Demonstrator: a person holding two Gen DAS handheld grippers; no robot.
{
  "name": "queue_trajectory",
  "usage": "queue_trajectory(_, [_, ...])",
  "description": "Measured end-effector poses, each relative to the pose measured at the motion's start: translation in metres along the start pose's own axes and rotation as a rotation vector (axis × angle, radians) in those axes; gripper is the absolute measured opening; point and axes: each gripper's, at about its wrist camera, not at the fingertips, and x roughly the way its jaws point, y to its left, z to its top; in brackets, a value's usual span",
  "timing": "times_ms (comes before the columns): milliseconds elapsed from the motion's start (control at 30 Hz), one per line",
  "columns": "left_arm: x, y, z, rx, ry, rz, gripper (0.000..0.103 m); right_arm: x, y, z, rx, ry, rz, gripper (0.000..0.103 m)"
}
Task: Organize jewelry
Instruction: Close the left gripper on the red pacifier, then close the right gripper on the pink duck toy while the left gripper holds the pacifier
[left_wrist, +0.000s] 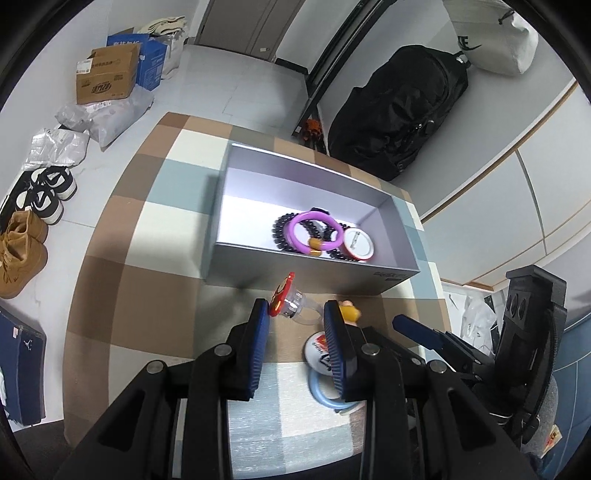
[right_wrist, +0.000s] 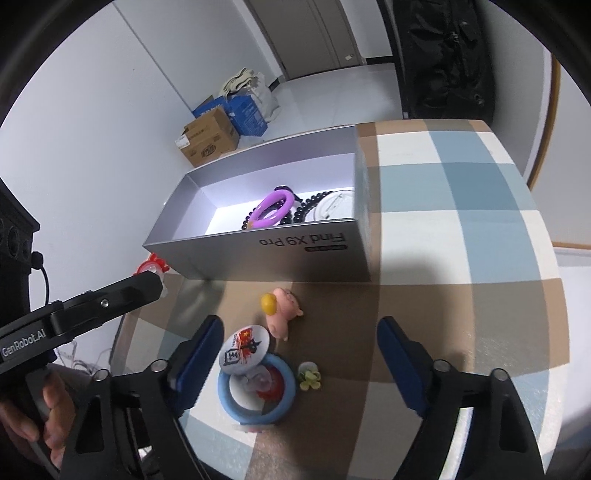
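Note:
A silver box stands on the checked table; it also shows in the right wrist view. Inside lie a purple bangle, black bead bracelets and a white round badge. My left gripper is open just before the box, with a red-topped clear ring between its fingertips, touching the left one. My right gripper is open and empty above a pink pig charm, a printed round badge, a blue bangle and a small green flower piece.
Cardboard and blue boxes, plastic bags and shoes lie on the floor at the left. A black backpack stands behind the table. The table edge runs near the box's far side.

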Motion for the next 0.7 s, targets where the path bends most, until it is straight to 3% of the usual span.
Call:
queue_trajectory(267, [-0.003,0.012,-0.001,-0.020,0.002,-0.007,0.025,0.014,0.013,0.004,-0.033,0.019,-0.002,0.052])
queue_trajectory(400, [-0.007,0.009,0.000,0.000,-0.010,-0.005,0.025,0.020,0.017,0.006,-0.036,0.020,-0.013,0.045])
queue_trajectory(600, [-0.011,0.009,-0.002,0.026,-0.023,0.001,0.025,0.027,0.019,0.007,-0.046,0.029,-0.044,0.026])
queue_trajectory(700, [-0.012,0.010,-0.001,0.022,-0.029,0.000,0.025,0.027,0.018,0.007,-0.027,0.027,-0.045,0.026])
